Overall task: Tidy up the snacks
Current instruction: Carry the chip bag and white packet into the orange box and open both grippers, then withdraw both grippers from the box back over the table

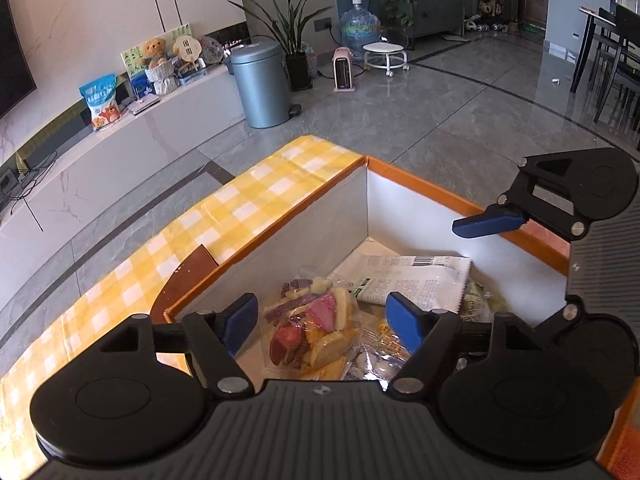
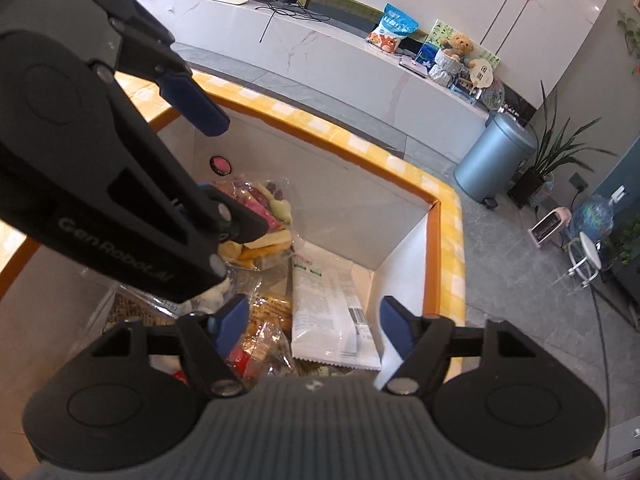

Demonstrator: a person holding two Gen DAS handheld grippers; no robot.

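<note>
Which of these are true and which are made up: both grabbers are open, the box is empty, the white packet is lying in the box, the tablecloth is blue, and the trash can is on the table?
1. Both grabbers are open. True: the left gripper and right gripper have spread jaws holding nothing.
2. The box is empty. False: the box holds several snack bags, like the veggie chips bag.
3. The white packet lies in the box. True.
4. The tablecloth is blue. False: the tablecloth is yellow and white checked.
5. The trash can is on the table. False: the trash can stands on the floor.
</note>
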